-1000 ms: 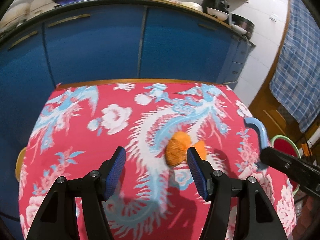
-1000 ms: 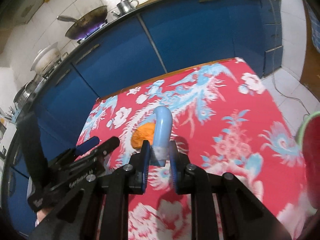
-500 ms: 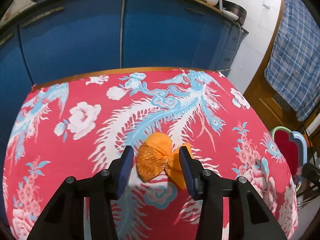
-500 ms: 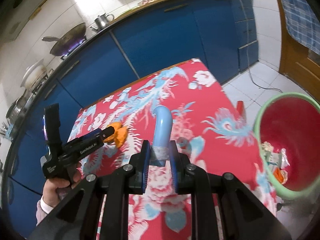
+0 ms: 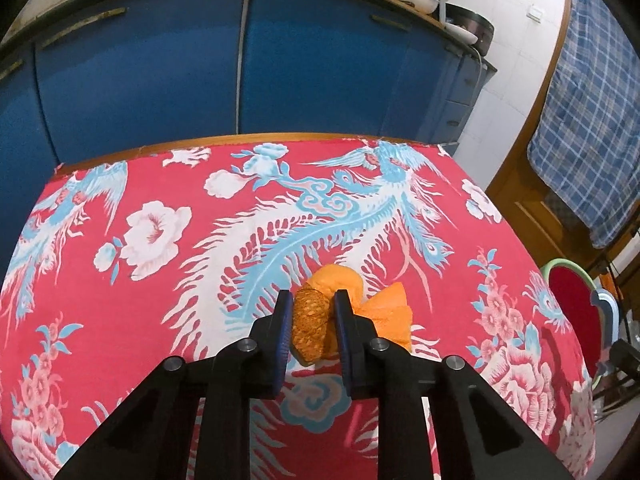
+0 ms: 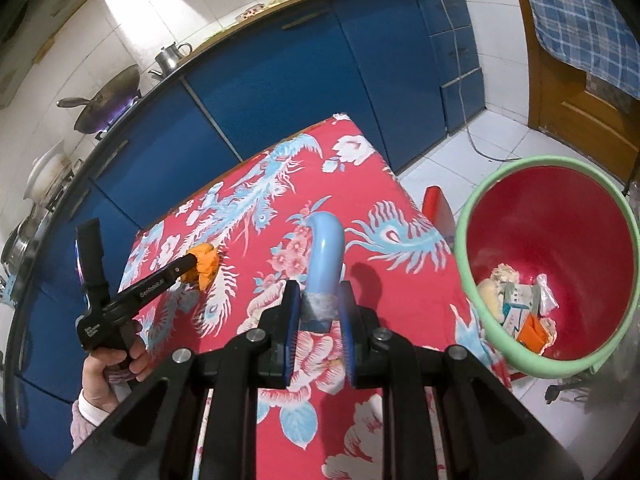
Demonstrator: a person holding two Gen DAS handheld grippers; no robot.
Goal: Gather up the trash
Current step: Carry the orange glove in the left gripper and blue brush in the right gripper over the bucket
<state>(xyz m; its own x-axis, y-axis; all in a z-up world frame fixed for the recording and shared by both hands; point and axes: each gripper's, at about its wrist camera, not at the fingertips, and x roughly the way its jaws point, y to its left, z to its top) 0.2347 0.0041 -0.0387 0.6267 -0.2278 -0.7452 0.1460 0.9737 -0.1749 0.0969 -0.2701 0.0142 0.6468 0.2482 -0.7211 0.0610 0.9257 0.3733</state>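
L gripper clenched on orange peel, jaws pressed vs both sides of netted/pithy piece; rest of peel fans out to R of R jaw, lying on tablecloth. Seen from R wrist cam: L gripper at far L, held by person's hand, tips biting orange peel on L part of table. Peel low on cloth, lifted or touching — can't tell.

Red tablecloth w/ blue-white phoenix + flower print, covers whole table top; wooden edge showing along far side. Blue cabinets behind table.

Mid of R wrist view: R gripper clamped on light-blue curved handle, taped section sitting btwn jaws, handle arching up and fwd over R part of table. What handle belongs to — can't tell.

Far R: red bin w/ green rim on floor just beside table's R edge, open top facing cam. Inside at bottom: paper scraps, wrappers, clear plastic, an orange bit. Same bin visible at R edge of L wrist view, partly cut off. Blue plaid cloth hanging on wooden door, top R. Wok + kettle on counter, upper L.
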